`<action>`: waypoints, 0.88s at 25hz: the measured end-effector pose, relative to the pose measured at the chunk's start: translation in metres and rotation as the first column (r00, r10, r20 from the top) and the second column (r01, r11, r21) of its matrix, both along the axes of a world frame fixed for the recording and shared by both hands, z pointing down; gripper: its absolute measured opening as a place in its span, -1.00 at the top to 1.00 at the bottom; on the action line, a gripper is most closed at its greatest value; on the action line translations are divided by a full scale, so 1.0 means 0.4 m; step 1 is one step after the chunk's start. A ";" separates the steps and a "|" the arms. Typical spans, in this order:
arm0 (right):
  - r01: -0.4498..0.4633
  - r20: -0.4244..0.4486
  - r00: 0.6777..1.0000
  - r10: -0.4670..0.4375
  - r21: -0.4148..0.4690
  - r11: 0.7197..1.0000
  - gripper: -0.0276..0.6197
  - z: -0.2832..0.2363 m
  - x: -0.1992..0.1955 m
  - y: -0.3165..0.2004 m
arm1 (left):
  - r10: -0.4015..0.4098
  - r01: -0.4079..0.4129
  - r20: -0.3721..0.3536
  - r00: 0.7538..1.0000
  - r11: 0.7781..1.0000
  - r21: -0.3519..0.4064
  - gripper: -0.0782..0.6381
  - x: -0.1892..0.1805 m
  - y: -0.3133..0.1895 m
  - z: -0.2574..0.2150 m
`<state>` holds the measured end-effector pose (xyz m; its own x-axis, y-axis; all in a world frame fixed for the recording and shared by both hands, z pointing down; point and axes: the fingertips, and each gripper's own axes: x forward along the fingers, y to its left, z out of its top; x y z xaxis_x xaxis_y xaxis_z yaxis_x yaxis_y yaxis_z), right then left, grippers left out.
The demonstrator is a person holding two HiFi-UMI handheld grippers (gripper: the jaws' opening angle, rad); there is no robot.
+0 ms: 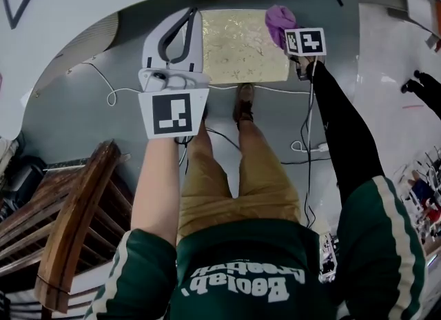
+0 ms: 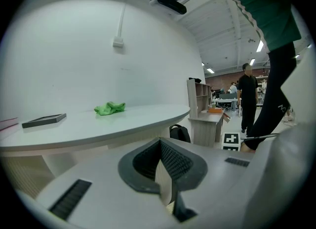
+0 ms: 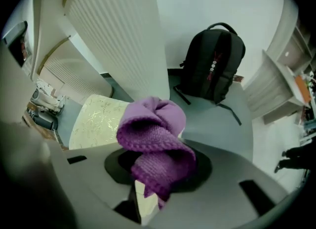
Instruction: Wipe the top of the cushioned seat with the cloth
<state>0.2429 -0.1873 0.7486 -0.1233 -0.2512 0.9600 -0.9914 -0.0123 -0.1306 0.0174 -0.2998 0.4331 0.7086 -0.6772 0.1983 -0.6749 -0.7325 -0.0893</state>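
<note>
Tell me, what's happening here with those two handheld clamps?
A person standing over a pale yellow patterned cushioned seat holds a gripper in each hand. The right gripper is shut on a purple knitted cloth, held by the seat's far right corner. The left gripper is shut and empty, near the seat's left edge.
</note>
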 end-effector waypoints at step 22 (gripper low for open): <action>-0.020 0.090 0.996 0.008 0.137 0.990 0.52 -0.150 -0.088 -0.036 | -0.083 0.084 -0.021 0.996 0.996 0.039 0.74 -0.079 -0.039 -0.031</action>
<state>0.2078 -0.2017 0.6886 -0.2027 -0.3827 0.9014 -0.9755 -0.0020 -0.2202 -0.0144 -0.3154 0.4206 0.6527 -0.7413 0.1567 -0.7355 -0.6695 -0.1036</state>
